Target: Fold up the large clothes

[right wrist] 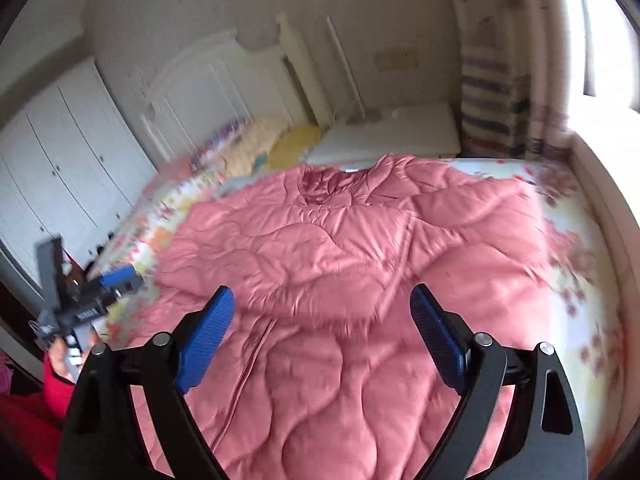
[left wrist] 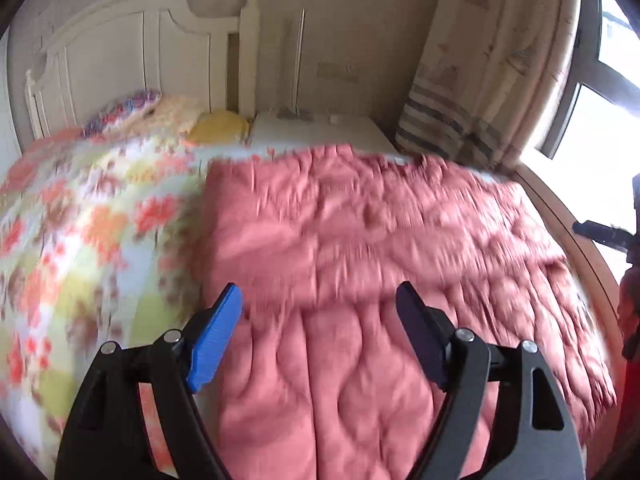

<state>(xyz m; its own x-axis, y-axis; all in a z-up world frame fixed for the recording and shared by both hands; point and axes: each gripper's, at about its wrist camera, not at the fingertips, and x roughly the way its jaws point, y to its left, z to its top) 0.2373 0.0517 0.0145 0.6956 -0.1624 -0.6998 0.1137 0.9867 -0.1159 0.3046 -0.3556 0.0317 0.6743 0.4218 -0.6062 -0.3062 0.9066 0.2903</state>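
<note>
A large pink quilted jacket [left wrist: 360, 240] lies spread on the bed. In the right wrist view the jacket [right wrist: 340, 248] shows its collar [right wrist: 332, 184] at the far end, and a folded layer lies across its middle. My left gripper [left wrist: 318, 296] hovers open over the jacket's near part, with nothing between its blue pads. My right gripper [right wrist: 324, 296] is also open above the jacket and holds nothing. The left gripper [right wrist: 116, 280] shows at the left of the right wrist view, over the bed's edge, held by a hand in a red sleeve [right wrist: 56, 376].
The floral bedsheet [left wrist: 80, 220] surrounds the jacket. Pillows [left wrist: 216, 128] and a white headboard [left wrist: 132, 52] stand at the far end. A white bedside table [right wrist: 392, 132], a striped curtain [left wrist: 480, 80] and a window lie to the right. White wardrobe doors [right wrist: 60, 160] are at the left.
</note>
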